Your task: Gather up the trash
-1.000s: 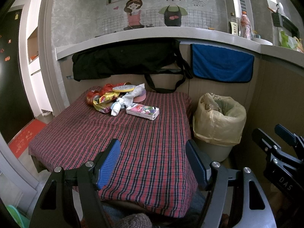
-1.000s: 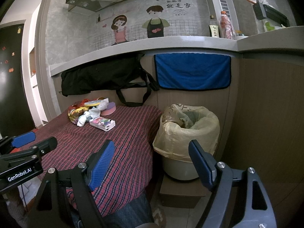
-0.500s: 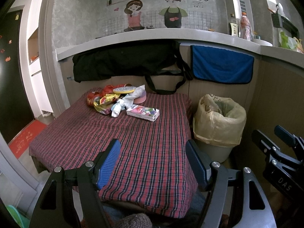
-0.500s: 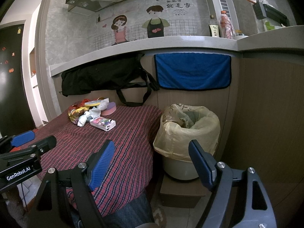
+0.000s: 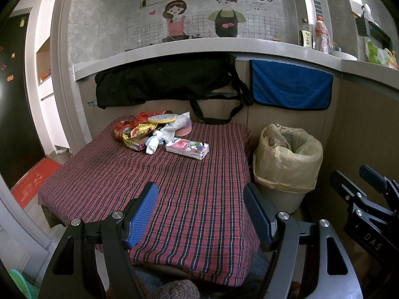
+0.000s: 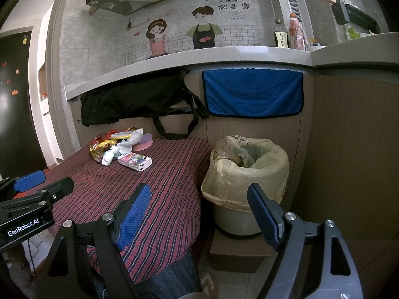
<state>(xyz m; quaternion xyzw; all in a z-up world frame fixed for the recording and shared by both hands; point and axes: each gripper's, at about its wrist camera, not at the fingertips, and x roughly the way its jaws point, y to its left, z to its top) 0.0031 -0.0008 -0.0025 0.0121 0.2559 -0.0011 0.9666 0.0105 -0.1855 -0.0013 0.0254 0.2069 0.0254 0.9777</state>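
both pairs of tongs hang low over the near edge of the tabletop [image 5: 104, 174], which is covered in a red plaid cloth, and neither grips anything. the left tongs [image 5: 202, 214] stand spread wide with their blue pads apart above the cloth, and the right tongs [image 6: 199, 214] are likewise released, one finger over the tabletop's right edge and the other in front of the trash bin [image 6: 249, 174]. the trash sits bunched at the far left corner of the tabletop: a heap of crumpled red and gold wrappers [image 5: 134, 129], a twisted white tissue [image 5: 155, 143] leaning against it, and a round pink container [image 5: 184, 128] just behind. a flat, colourfully printed packet [image 5: 187, 147] lies just beside the heap, nearer the middle. the bin, lined with a yellowish plastic bag, stands on the floor just off the tabletop's right edge, well apart from the heap. behind the tabletop a black bag [image 5: 162, 84] and a blue towel [image 5: 290, 91] hang under the counter ledge. a knee shows under the near edge.
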